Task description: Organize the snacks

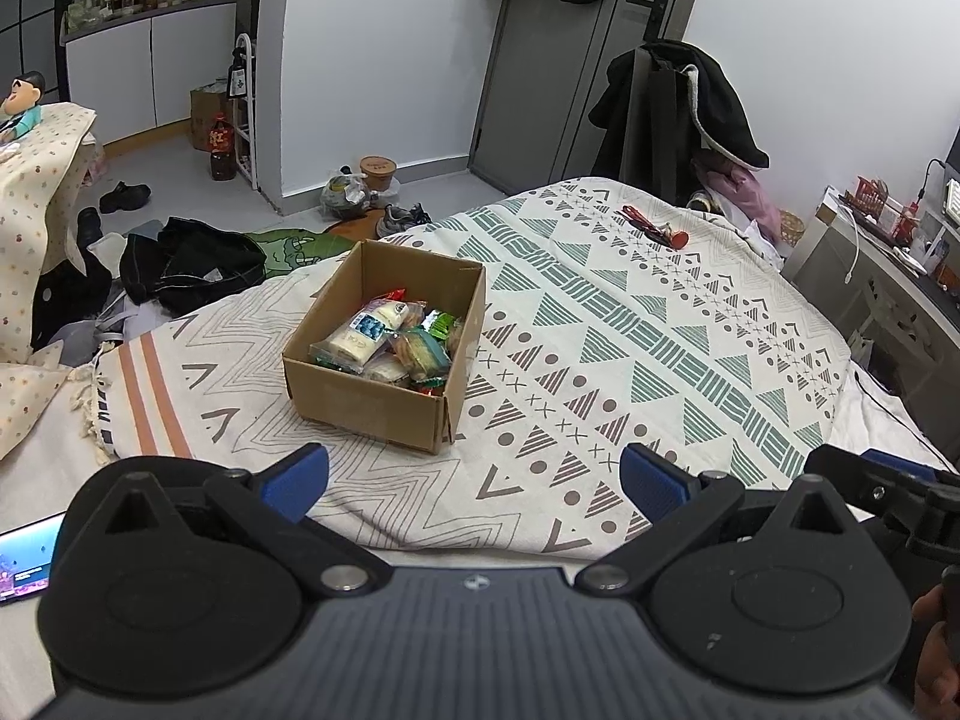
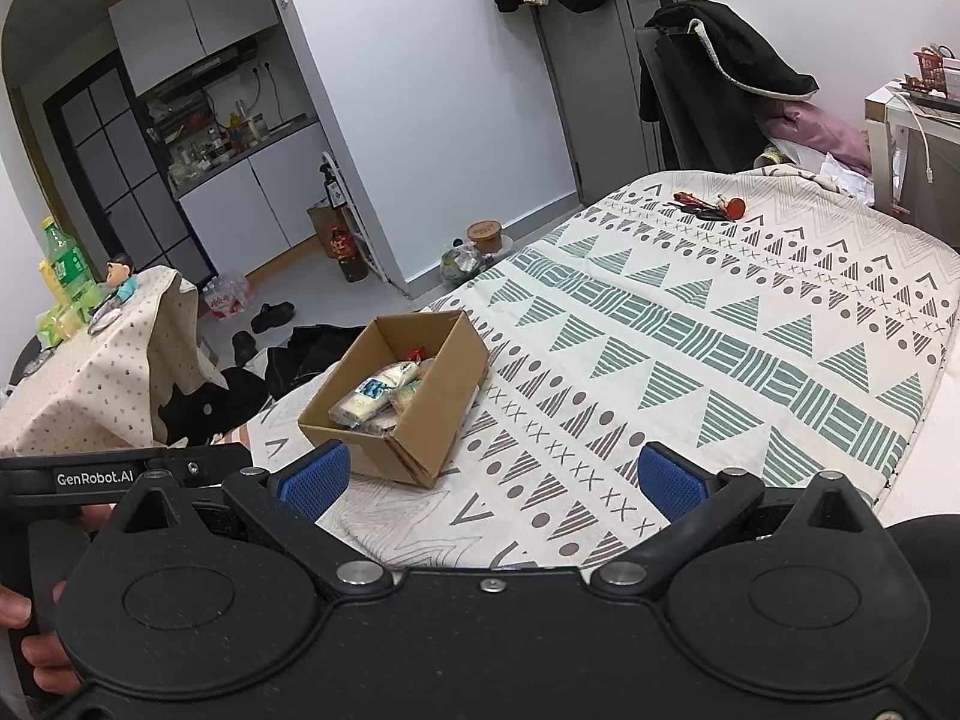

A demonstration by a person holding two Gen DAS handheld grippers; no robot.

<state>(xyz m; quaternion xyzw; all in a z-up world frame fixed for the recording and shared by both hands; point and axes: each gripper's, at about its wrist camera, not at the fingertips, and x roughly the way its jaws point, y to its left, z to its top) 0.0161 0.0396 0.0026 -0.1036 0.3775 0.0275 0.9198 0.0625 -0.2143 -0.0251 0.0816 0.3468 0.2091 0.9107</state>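
Nearest to us, the left gripper (image 1: pixel 474 483) has its two blue-padded jaws spread wide with nothing between them, and it hangs above the patterned blanket (image 1: pixel 630 324) near the bed's edge. The right gripper (image 2: pixel 489 480) is also wide open and empty, and in its view we see the left gripper's handle at the left edge, held by a hand (image 2: pixel 36 636). At the lower left of the left view lies a phone (image 1: pixel 27 555) with a lit screen. A little farther, ahead of both grippers and apart from their pads, stands the cardboard box (image 1: pixel 372 408) on the blanket, open at the top. For the left gripper the box is ahead and slightly left of the middle of the jaws; for the right gripper it is ahead and to the left, just beyond the left pad. Inside the box lie the snacks (image 1: pixel 390 345): a pale packet with a blue label on top, and green and orange wrappers beside it. Farther along the blanket rests a small red object (image 1: pixel 660 228), too small to tell what it is. Beyond the bed we see dark clothes (image 1: pixel 186 264) on the floor and a chair draped with a black coat (image 1: pixel 690 114).
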